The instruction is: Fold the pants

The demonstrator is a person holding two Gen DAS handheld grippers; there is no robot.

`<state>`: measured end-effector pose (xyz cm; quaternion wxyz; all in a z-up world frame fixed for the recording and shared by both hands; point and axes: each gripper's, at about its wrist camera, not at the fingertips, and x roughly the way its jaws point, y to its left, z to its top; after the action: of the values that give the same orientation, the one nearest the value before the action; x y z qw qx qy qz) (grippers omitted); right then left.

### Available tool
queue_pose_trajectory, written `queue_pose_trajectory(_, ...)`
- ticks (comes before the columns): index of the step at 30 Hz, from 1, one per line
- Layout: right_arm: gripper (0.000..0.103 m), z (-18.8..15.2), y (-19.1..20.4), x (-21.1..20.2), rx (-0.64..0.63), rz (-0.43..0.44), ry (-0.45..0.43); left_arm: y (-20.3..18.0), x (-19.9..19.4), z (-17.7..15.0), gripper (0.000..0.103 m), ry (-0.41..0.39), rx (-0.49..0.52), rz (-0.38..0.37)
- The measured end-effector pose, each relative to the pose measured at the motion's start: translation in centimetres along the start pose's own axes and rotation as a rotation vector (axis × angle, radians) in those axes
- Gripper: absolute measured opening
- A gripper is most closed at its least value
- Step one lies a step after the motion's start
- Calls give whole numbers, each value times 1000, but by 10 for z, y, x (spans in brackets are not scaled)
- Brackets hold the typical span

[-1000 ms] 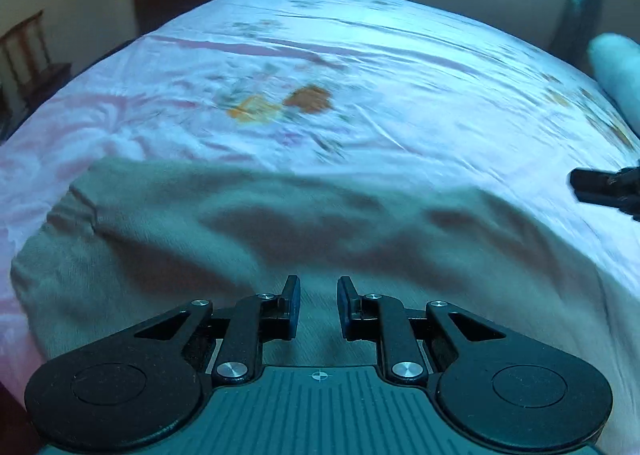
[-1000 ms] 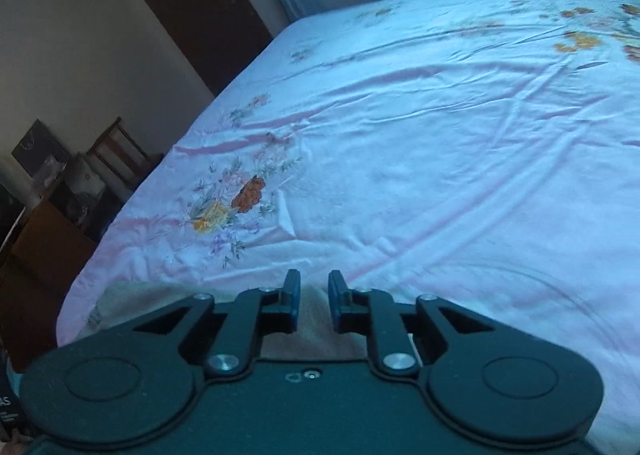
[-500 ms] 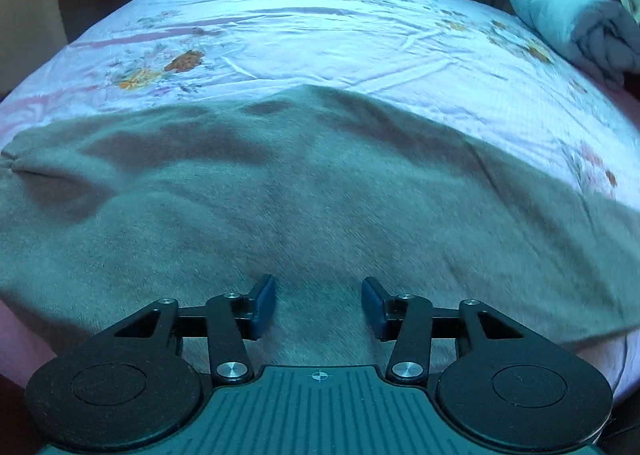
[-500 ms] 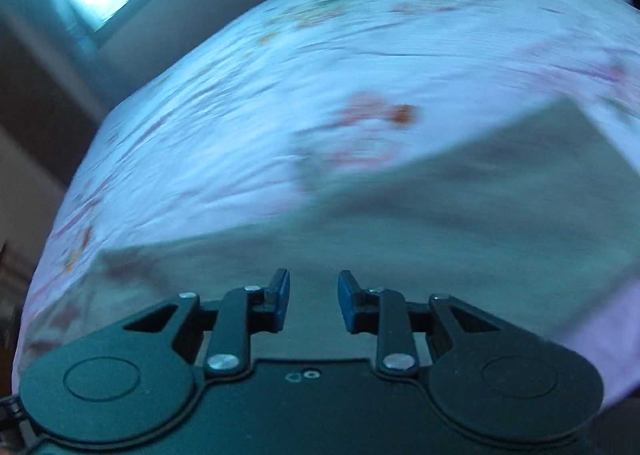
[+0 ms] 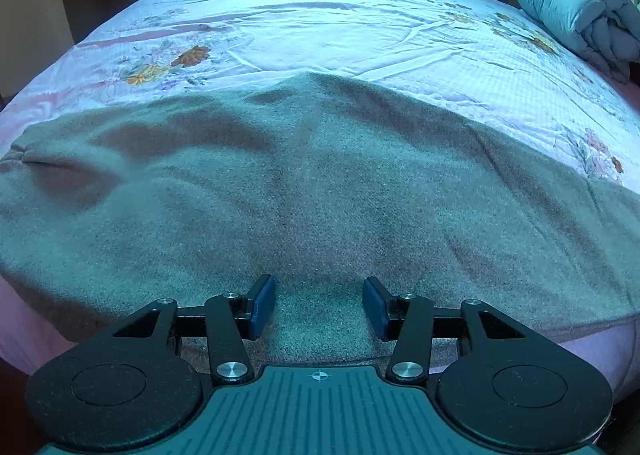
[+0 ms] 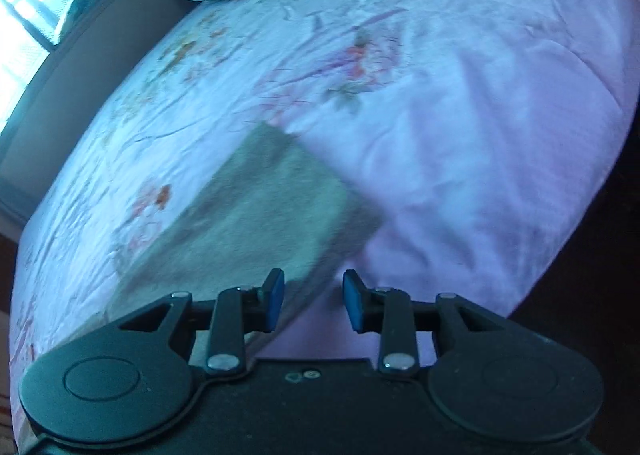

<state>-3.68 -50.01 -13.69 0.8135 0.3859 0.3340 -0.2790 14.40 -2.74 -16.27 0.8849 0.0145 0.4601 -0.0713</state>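
Both jaws wide, empty. Left hand-held gripper [image 5: 319, 305] should pinch pants [image 5: 304, 191] hem at 6 o'clock; right hand-held gripper [image 6: 313, 301] the cuff.

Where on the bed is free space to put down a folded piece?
Bare bedsheet lies beyond the pants, between their far edge and the rolled duvet. Right of the pant leg the sheet is bare too. The near edge is covered by pants.
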Motion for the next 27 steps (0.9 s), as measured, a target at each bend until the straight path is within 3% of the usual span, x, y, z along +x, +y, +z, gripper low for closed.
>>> queue_pose_trajectory(4, 25, 1, -15, 0, 62, 35, 13, -6, -2, 3, 49, -5, -3, -28)
queue_pose_trajectory(9, 14, 5, -15, 9, 143, 69, -15, -28, -2, 9, 49, -4, -1, -83)
queue_pose_trajectory(15, 11, 2, -25, 10, 219, 91, -36, -93, -12, 14, 49, 2, 98, -217)
queue_pose_trajectory(23, 3, 4, 12, -18, 42, 123, -143, -179, -11, 1, 49, 44, 225, -319)
queue_pose_trajectory(27, 2, 8, 40, -32, -61, 172, -178, -203, -7, -6, 49, 57, 290, -296)
